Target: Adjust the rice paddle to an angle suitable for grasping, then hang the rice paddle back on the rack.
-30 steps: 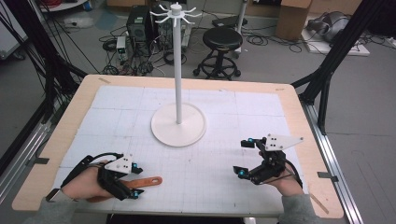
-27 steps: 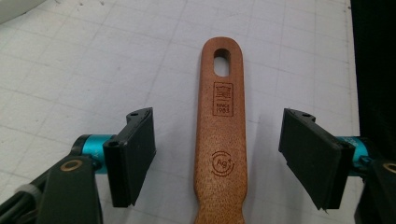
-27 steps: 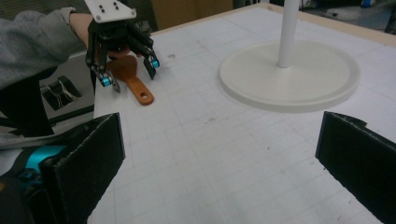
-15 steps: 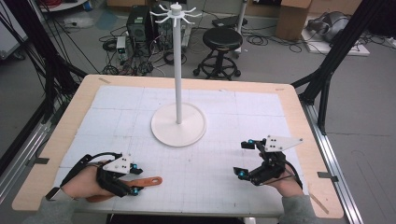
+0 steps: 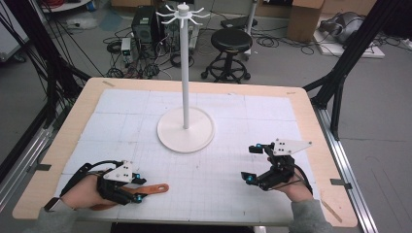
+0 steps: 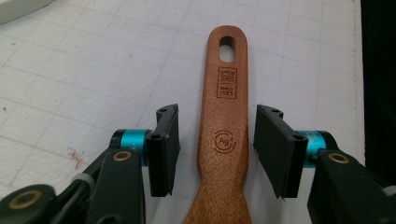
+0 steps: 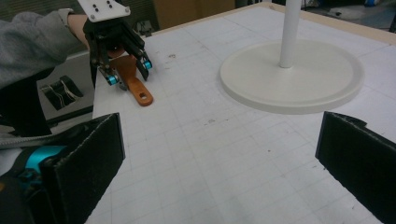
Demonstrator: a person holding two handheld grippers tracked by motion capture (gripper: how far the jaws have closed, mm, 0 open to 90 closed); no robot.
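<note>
A brown wooden spatula [image 5: 156, 188] lies flat on the white gridded mat at the front left. Its handle [image 6: 226, 70], with a hanging hole at the end, points toward the table's middle. My left gripper [image 5: 140, 188] is open, low over the mat, with one jaw on each side of the handle and a gap on both sides [image 6: 218, 112]. From across the table the left gripper [image 7: 130, 73] and the spatula [image 7: 140, 93] are seen together. My right gripper [image 5: 249, 163] is at the front right, wide open and empty [image 7: 222, 126].
A white stand with a round base [image 5: 185, 130] and a tall pole topped by hooks [image 5: 183, 12] rises at the table's middle back. The base [image 7: 289, 79] lies ahead of the right gripper. The wooden table edge [image 5: 53, 160] frames the mat.
</note>
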